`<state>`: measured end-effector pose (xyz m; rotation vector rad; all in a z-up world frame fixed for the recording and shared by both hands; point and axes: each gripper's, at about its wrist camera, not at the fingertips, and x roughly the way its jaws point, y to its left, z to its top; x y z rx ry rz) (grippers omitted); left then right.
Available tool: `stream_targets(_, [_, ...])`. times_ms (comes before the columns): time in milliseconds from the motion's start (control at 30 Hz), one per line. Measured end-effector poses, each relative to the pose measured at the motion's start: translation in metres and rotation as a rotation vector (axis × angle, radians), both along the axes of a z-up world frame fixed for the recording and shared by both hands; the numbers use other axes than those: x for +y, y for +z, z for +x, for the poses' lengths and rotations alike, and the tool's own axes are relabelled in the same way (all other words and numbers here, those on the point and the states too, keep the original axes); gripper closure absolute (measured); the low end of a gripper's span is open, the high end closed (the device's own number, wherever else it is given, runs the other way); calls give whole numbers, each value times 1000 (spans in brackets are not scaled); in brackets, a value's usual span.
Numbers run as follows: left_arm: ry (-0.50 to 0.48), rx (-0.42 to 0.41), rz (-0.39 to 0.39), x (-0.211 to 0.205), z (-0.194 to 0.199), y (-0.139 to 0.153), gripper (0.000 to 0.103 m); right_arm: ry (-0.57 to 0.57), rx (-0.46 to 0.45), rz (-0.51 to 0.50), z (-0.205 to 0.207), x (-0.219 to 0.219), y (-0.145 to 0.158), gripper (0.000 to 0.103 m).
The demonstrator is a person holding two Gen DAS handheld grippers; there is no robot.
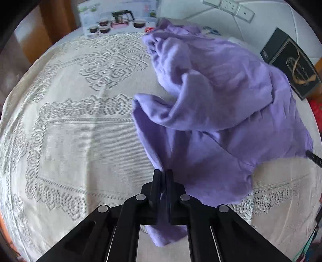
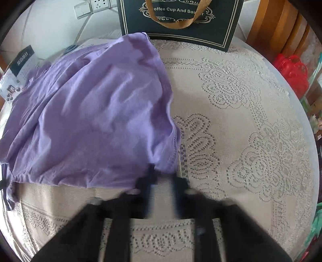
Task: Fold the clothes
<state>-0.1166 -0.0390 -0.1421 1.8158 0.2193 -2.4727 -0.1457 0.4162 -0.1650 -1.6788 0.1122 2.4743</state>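
Spreading is the step in hand, by my judgement: the purple garment [image 1: 221,96] lies rumpled and heaped on the lace tablecloth [image 1: 76,141] and is not yet flat enough to take a fold. The left gripper [image 1: 165,175] has its fingers pinched tight on a bunched edge of the cloth, with a tail of purple hanging down between the linkages toward the near edge of the table. From the right wrist view the garment [image 2: 90,112] covers the left half of the table and reaches to its far edge, where a dark gift bag [image 2: 181,22] with a tan ribbon handle stands just behind it. The right gripper [image 2: 164,181] is blurred; its fingers look a little apart with tablecloth [image 2: 241,141] showing between them, set right at the garment's near hem corner, and I cannot tell whether any cloth is caught. A printed box [image 1: 116,18] of tea ware stands at the far edge in the left view. The next move likely calls for the right gripper to secure that hem corner, then both to draw apart and lay the cloth smooth, with care that the far end does not drag against the bag.
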Motion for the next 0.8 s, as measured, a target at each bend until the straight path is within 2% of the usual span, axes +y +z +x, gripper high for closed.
stream_targets(267, [-93, 98, 50, -7, 58, 67, 99, 5, 134, -23, 54, 7, 74, 96])
stream_targets(400, [-101, 91, 90, -16, 97, 85, 99, -6, 146, -49, 97, 16, 99, 96])
stream_targets(500, [-131, 42, 108, -12, 124, 76, 99, 2, 99, -32, 130, 16, 98, 96])
stream_targets(633, [-184, -58, 128, 1, 158, 51, 99, -17, -29, -1, 169, 24, 74, 96])
stream_targets(733, [-207, -120, 117, 6, 171, 35, 95, -45, -137, 13, 194, 34, 49, 96])
stream_targets(800, [-200, -134, 77, 2, 174, 33, 86, -61, -198, 26, 205, 41, 35, 96])
